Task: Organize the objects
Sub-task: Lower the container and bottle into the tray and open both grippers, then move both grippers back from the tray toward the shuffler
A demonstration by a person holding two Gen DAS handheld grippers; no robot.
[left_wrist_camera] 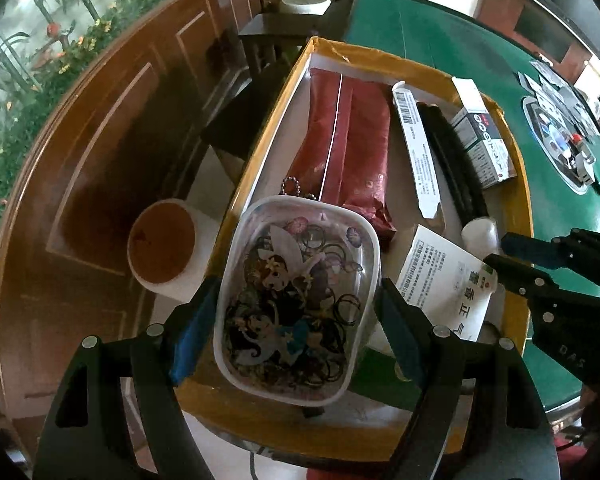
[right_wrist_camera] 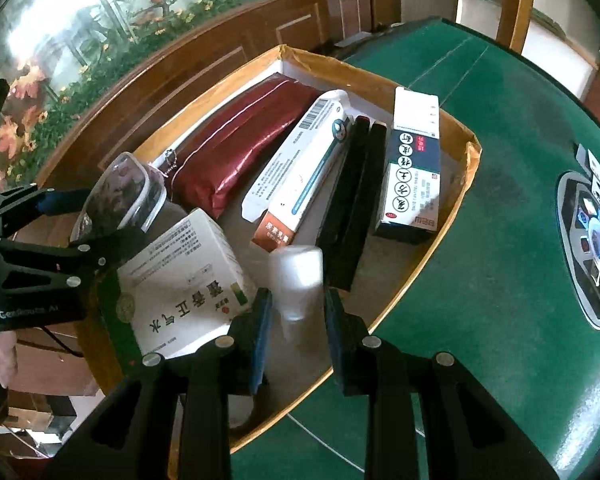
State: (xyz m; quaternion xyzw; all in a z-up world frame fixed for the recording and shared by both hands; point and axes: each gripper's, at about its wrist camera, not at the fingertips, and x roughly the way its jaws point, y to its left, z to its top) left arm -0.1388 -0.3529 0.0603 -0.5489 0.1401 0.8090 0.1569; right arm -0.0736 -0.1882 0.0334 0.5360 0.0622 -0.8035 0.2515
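A cardboard box (left_wrist_camera: 260, 152) (right_wrist_camera: 456, 200) stands on the green table (right_wrist_camera: 500, 280). My left gripper (left_wrist_camera: 296, 320) is shut on a clear plastic container (left_wrist_camera: 300, 300) of black hair bands with a cartoon lid, held over the box's near-left corner; it also shows in the right wrist view (right_wrist_camera: 120, 192). My right gripper (right_wrist_camera: 296, 316) is shut on a small white bottle (right_wrist_camera: 296, 280) inside the box's near end; the bottle shows in the left wrist view (left_wrist_camera: 480, 232). The right gripper appears at the right of the left wrist view (left_wrist_camera: 496, 252).
The box holds a red pouch (left_wrist_camera: 348, 148) (right_wrist_camera: 240, 144), a long white carton (right_wrist_camera: 300, 176), two black bars (right_wrist_camera: 352, 200), a dark medicine box (right_wrist_camera: 412, 168) and a white medicine box (right_wrist_camera: 184, 284). A console (right_wrist_camera: 592, 248) sits in the table. A wooden panel wall (left_wrist_camera: 100, 160) stands left.
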